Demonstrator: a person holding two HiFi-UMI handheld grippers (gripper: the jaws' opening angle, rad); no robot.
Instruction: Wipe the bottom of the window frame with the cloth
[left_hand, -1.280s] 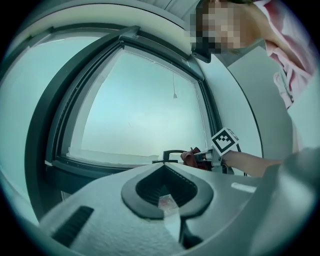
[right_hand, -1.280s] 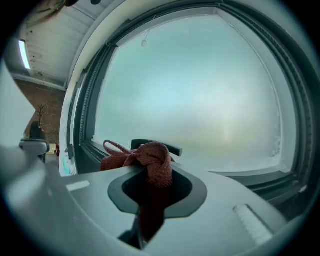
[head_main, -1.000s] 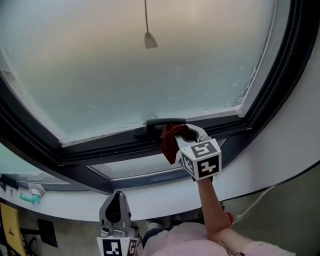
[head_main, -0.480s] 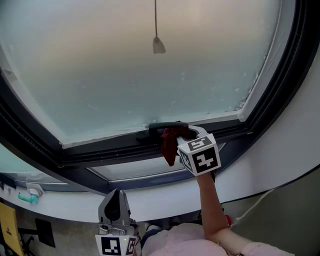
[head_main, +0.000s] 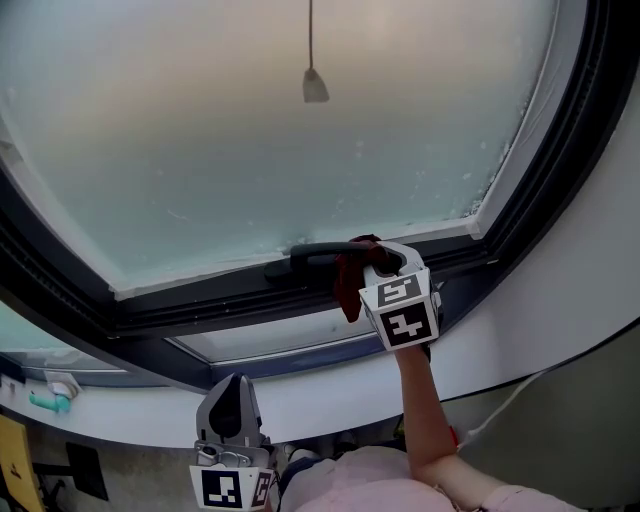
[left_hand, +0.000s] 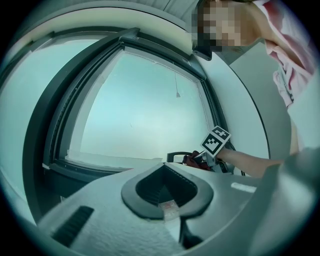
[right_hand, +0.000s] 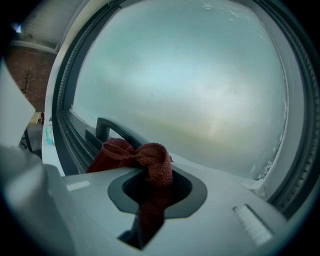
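Observation:
A dark red cloth (head_main: 349, 282) is bunched in my right gripper (head_main: 378, 266), which is shut on it. The cloth is pressed against the dark bottom window frame (head_main: 200, 300), just under the right end of the black window handle (head_main: 318, 252). In the right gripper view the cloth (right_hand: 146, 159) spills out of the jaws beside the handle (right_hand: 111, 128). My left gripper (head_main: 232, 402) hangs low by the white sill, away from the frame, shut with nothing in it. From the left gripper view the cloth (left_hand: 193, 161) shows far off at the frame.
Frosted glass (head_main: 280, 150) fills the window, with a pull cord's end (head_main: 314, 86) hanging in front of it. The dark side frame (head_main: 560, 130) rises at the right. A white sill (head_main: 120, 410) runs below, with a small teal object (head_main: 45, 402) at its left.
My right gripper and the cloth have slid a little to the right along the bottom frame, toward the handle's right end. The left gripper has stayed low.

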